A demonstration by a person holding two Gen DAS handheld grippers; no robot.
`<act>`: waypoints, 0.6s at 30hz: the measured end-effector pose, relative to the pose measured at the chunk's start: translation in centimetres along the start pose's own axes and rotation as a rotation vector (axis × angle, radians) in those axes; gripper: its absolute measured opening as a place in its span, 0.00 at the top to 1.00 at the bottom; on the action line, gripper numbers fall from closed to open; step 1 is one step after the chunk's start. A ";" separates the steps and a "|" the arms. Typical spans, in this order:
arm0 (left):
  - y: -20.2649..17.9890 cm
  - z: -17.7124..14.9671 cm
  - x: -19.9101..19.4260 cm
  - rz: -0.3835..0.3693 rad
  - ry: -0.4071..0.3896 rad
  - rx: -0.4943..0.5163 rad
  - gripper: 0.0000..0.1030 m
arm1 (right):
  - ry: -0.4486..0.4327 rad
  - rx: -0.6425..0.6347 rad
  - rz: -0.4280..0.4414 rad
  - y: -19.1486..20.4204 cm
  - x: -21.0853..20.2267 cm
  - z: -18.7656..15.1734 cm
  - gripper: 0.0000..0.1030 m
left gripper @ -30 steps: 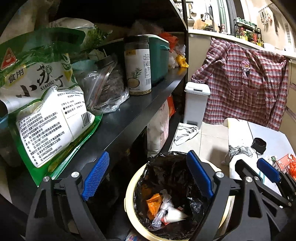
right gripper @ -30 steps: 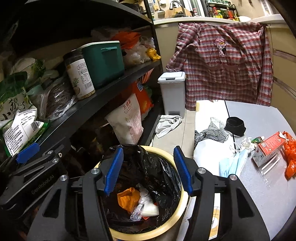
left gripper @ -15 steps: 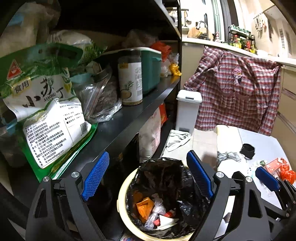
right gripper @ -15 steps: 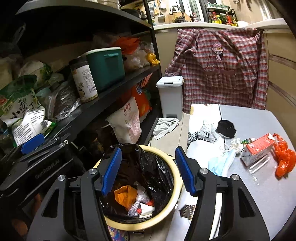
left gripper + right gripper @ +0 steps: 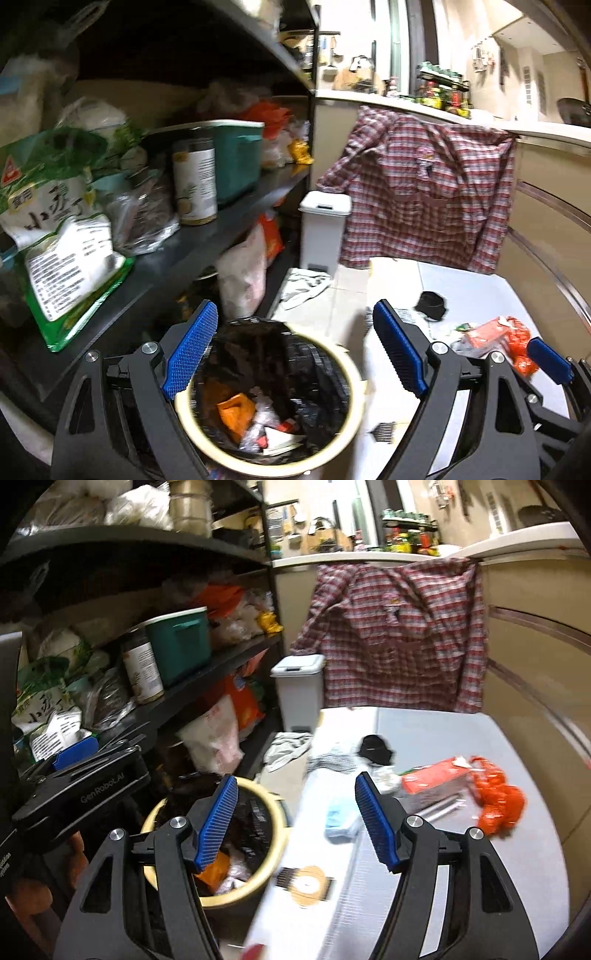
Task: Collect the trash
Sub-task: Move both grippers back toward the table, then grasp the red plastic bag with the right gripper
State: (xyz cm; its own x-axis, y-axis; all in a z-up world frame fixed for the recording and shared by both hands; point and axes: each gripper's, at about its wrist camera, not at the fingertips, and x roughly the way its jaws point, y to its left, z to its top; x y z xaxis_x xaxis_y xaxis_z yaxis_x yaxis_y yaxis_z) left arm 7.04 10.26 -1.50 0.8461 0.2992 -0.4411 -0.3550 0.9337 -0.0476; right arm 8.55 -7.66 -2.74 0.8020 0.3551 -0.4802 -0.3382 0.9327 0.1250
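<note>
Hovering over one trash bin (image 5: 354, 373): two empty grippers, left gripper (image 5: 291, 354) spread wide, right gripper (image 5: 295, 819) opening.

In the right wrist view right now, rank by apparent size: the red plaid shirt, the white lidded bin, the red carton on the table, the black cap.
1. Red plaid shirt
2. White lidded bin
3. Red carton
4. Black cap

The carton and cap lie nearer the camera than the bin, so true sizes may differ.

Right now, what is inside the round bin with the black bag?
Inside the bin, on the black bag liner, lie an orange wrapper, crumpled clear plastic and white paper scraps. Whatever lies beneath them is covered.
</note>
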 end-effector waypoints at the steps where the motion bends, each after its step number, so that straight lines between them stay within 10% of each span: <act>1: -0.6 0.0 -0.1 -0.010 -0.003 0.004 0.19 | -0.005 0.003 -0.013 -0.7 -0.4 0.0 0.36; 18: -11.8 -1.8 1.3 -0.228 0.007 0.110 0.19 | -0.070 0.117 -0.279 -15.0 -2.5 1.1 0.36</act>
State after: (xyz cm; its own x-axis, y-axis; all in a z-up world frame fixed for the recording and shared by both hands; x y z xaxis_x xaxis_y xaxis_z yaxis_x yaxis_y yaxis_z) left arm 11.61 -0.72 -3.10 0.8962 0.0777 -0.4367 -0.1098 0.9928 -0.0486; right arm 12.22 -22.49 -2.46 0.8894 0.0839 -0.4494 -0.0446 0.9942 0.0975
